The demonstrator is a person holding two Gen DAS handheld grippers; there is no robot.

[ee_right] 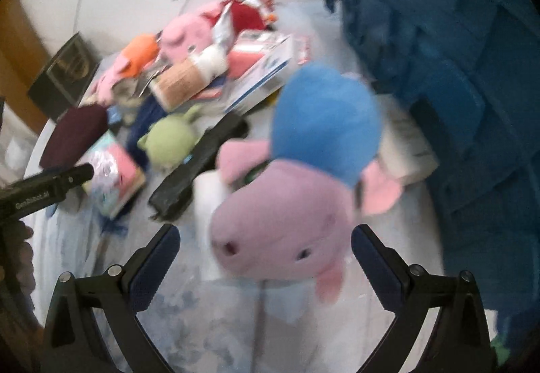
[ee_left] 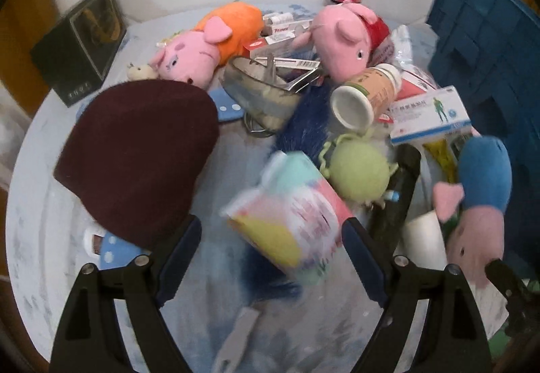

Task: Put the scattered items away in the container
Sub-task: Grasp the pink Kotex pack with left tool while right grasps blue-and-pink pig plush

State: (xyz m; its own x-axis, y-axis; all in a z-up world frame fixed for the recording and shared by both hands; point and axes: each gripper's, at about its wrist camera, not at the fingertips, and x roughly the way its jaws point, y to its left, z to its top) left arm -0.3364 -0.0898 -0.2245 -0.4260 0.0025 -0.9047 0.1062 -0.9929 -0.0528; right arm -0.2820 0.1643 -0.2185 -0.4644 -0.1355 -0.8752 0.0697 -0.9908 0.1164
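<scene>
The left gripper [ee_left: 271, 249] is seen with jaws spread wide, nothing clamped. A blurred pastel plastic-wrapped pack [ee_left: 290, 214] in pink, mint and yellow lies between and just ahead of the fingers, near the front edge of the pale blue-patterned tabletop [ee_left: 44, 238]; contact with the pads cannot be told. A grey flat tool handle [ee_left: 236, 336] is seen below it at the front edge.

The right gripper [ee_right: 265, 253] is also held wide. A pink pig plush in a blue dress [ee_right: 297, 204] sits between its open fingers, snout toward the camera, not pinched; motion blur is noted.

Left of the pack, a dark maroon knitted hat [ee_left: 138, 163] lies toward the left edge. Just beyond the pack, a light green round plush [ee_left: 357, 170] is placed beside a black elongated case [ee_left: 398, 187]. Further in, a white-and-tan pill bottle [ee_left: 364, 96] lies on its side, with a white-and-blue medicine box [ee_left: 428, 116] beside it.

Toward the far edge, a pink pig plush in orange [ee_left: 206, 42] and a pink pig plush in red [ee_left: 347, 35] are seen lying down. The blue plastic crate [ee_left: 489, 52], the container, stands along the right edge, well apart from the left gripper.
</scene>
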